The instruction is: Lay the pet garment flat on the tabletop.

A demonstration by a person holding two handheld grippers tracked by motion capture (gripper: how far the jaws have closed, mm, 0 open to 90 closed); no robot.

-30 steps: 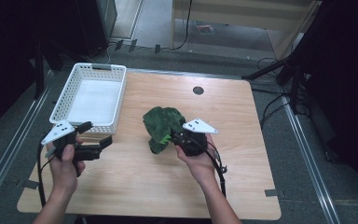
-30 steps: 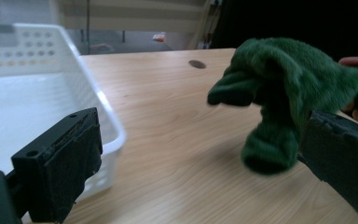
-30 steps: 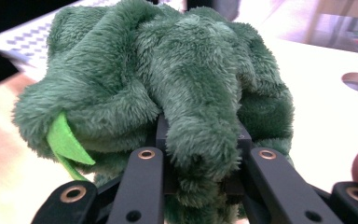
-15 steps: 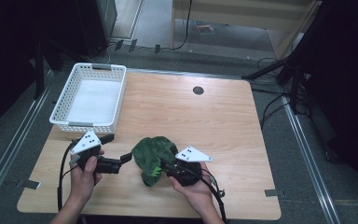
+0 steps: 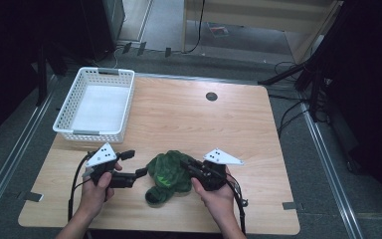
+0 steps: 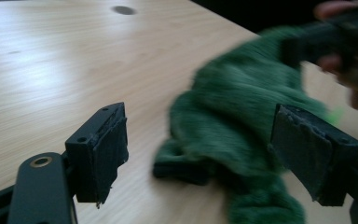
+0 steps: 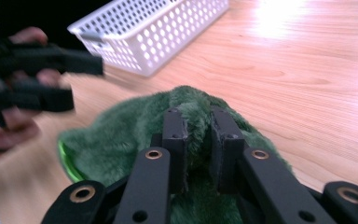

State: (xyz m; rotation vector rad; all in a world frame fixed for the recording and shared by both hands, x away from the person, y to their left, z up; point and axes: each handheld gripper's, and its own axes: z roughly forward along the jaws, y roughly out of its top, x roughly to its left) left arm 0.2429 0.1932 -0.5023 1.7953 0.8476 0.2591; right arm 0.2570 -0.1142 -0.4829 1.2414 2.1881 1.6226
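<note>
High view: the worktop (image 5: pixel 189 119) carries a white basket (image 5: pixel 95 105) well behind the green plush cloth (image 5: pixel 168 175) near its front edge. Right gripper (image 5: pixel 188 166) pinches a fold; left gripper (image 5: pixel 135 164), fingers wide and just narrowing, may snag air, and the thin fold could slip free.

In the left gripper view the green cloth (image 6: pixel 242 126) is motion-blurred, its lower fold cut by the bottom edge.

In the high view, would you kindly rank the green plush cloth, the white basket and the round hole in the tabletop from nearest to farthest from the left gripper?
1. Green plush cloth: just right of the left gripper, at its fingers.
2. White basket: behind it, at the table's back left.
3. Round hole: far back, right of centre.
</note>
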